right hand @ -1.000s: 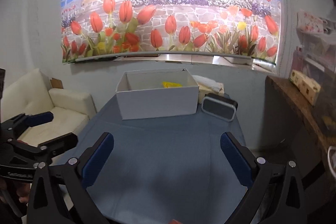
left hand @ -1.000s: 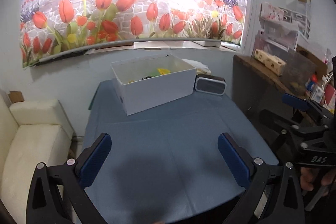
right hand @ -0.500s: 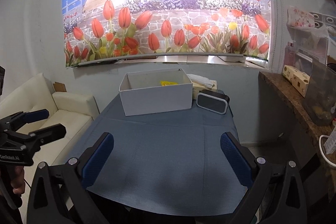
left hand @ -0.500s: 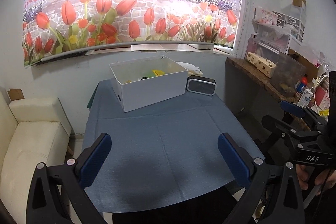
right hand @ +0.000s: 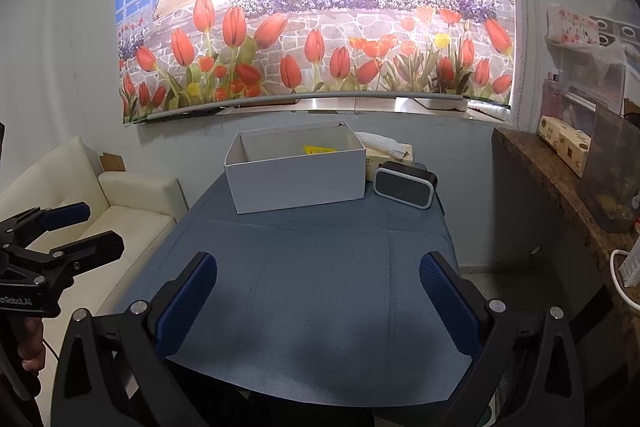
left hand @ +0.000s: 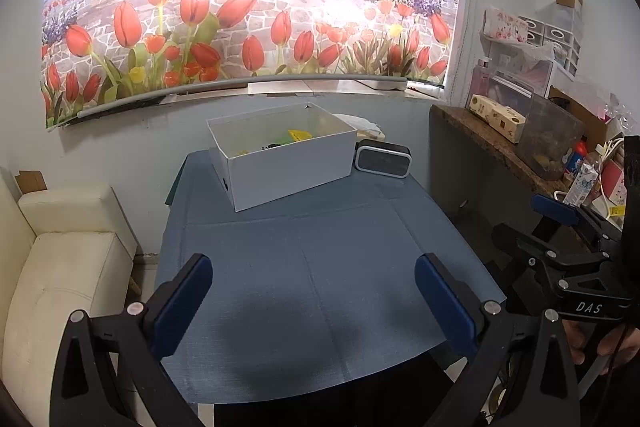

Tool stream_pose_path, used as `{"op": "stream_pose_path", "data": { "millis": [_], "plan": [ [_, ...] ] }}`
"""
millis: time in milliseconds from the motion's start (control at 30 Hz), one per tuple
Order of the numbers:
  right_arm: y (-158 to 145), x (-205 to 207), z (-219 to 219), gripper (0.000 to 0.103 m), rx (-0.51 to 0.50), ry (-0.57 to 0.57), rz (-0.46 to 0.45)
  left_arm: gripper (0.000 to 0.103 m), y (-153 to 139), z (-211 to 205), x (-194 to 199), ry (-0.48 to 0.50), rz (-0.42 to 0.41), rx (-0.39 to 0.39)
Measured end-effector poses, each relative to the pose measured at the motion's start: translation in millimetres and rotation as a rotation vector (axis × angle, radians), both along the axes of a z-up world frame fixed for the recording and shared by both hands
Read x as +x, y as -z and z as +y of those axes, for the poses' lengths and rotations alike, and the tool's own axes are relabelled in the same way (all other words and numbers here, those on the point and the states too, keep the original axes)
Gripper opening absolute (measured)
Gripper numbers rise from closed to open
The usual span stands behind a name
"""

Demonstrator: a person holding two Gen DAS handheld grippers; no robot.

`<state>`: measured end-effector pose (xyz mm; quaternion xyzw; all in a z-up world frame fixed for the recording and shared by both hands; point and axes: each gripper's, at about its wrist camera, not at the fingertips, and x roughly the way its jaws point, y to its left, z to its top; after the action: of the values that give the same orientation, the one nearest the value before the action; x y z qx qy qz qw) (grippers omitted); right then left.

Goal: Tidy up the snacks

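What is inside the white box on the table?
Inside the white box a yellow packet and something green show, with a small dark thing beside them. The front wall hides the box's floor, so anything else is unseen.

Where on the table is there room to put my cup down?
The blue tablecloth is bare from the white box and the speaker to the near edge. The far end is crowded: box, speaker and tissue pack sit close together.

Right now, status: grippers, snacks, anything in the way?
Left hand-held gripper open, empty. Right hand-held gripper open, empty. Snacks in white box. Speaker beside box, nothing blocking.
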<state>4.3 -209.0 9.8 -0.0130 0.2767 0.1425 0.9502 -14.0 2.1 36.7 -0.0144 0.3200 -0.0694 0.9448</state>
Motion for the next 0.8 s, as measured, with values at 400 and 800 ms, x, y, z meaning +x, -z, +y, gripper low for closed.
{"op": "stream_pose_path", "data": {
  "millis": [400, 800],
  "plan": [
    [0.3, -0.1, 1.2, 0.103, -0.002, 0.000, -0.001, 0.103, 1.2, -1.6, 2.3, 0.004, 0.005, 0.008],
    [0.4, -1.5, 0.0, 0.103, -0.001, -0.001, -0.003, 0.103, 2.1, -2.4, 3.7, 0.008, 0.008, 0.019]
  ]
}}
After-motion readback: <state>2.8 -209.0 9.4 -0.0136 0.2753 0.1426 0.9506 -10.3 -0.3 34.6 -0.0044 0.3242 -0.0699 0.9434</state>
